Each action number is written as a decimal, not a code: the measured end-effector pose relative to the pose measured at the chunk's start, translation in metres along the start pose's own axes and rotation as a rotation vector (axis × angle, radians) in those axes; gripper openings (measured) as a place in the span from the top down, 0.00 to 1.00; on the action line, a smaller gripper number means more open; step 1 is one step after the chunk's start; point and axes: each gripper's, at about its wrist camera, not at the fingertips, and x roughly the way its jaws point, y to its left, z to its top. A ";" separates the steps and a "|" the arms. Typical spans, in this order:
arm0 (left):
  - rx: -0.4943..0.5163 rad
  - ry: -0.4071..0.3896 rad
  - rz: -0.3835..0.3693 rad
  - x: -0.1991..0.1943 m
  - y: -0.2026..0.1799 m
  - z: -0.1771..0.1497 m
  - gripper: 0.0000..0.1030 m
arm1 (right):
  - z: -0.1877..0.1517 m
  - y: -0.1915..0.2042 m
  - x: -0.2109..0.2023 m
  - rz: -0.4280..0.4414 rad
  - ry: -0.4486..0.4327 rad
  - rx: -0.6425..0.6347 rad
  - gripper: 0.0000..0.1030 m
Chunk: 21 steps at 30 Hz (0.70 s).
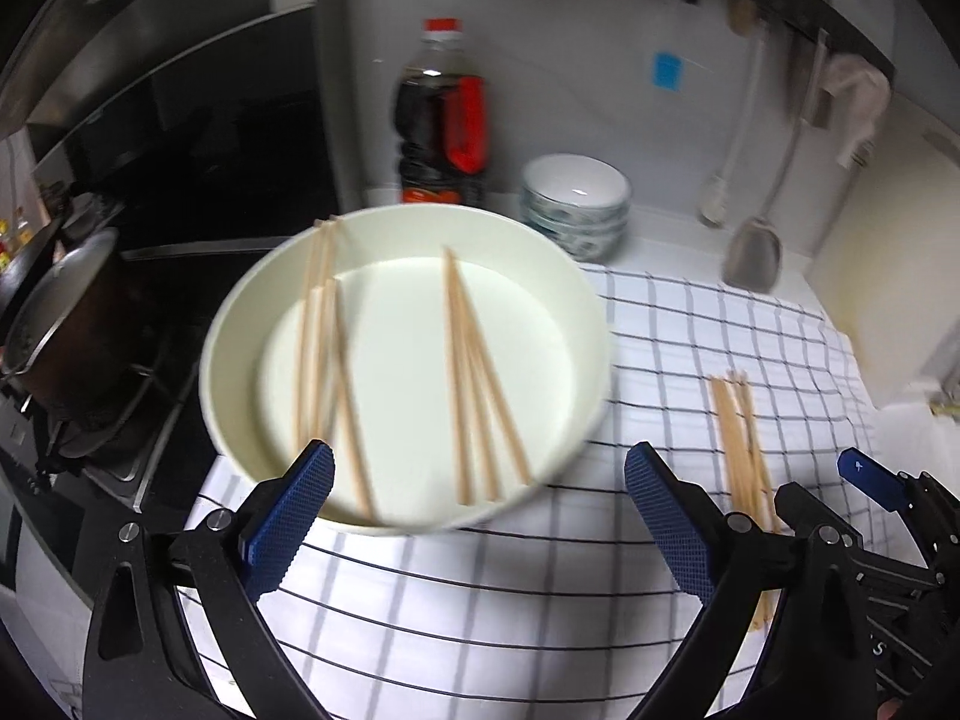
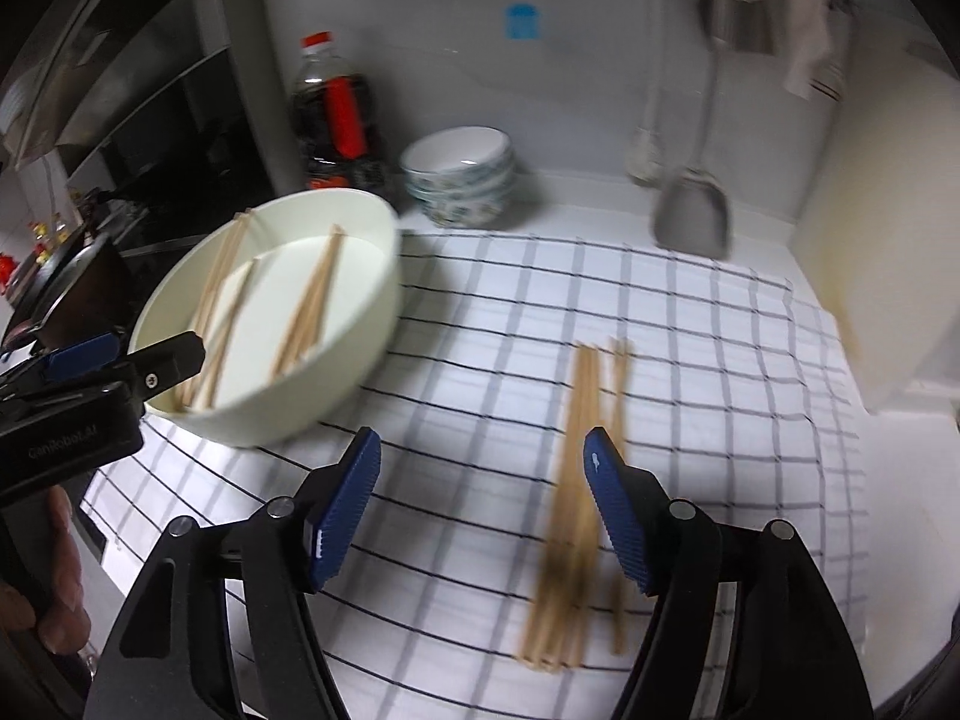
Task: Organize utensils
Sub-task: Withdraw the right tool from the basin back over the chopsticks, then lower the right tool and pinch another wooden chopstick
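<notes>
Both fisheye views are moderately lit from overhead, edges curving into black corners. Motion blur smears the round cream bowl (image 1: pixel 408 372) and loose wooden chopsticks (image 2: pixel 576 480); the bowl casts a soft shadow.

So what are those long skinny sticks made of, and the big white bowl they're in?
The thin tan chopsticks look like bamboo or pale wood: matte, straw-coloured, no shine. The big round cream-white bowl has a smooth, even, softly glossy wall, so it is probably ceramic, though plastic or melamine could look the same. The picture is a bit blurred, so this is a best guess.
</notes>
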 end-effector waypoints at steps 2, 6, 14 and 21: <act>0.026 0.005 -0.024 0.002 -0.013 -0.004 0.07 | -0.007 -0.011 -0.001 -0.016 0.008 0.023 0.35; 0.074 0.014 -0.060 0.005 -0.037 -0.010 0.07 | -0.022 -0.037 0.000 -0.058 0.029 0.073 0.35; 0.127 0.057 -0.111 0.021 -0.078 -0.026 0.07 | -0.052 -0.075 0.011 -0.109 0.067 0.128 0.35; 0.172 0.097 -0.116 0.041 -0.101 -0.044 0.07 | -0.071 -0.088 0.032 -0.113 0.095 0.118 0.35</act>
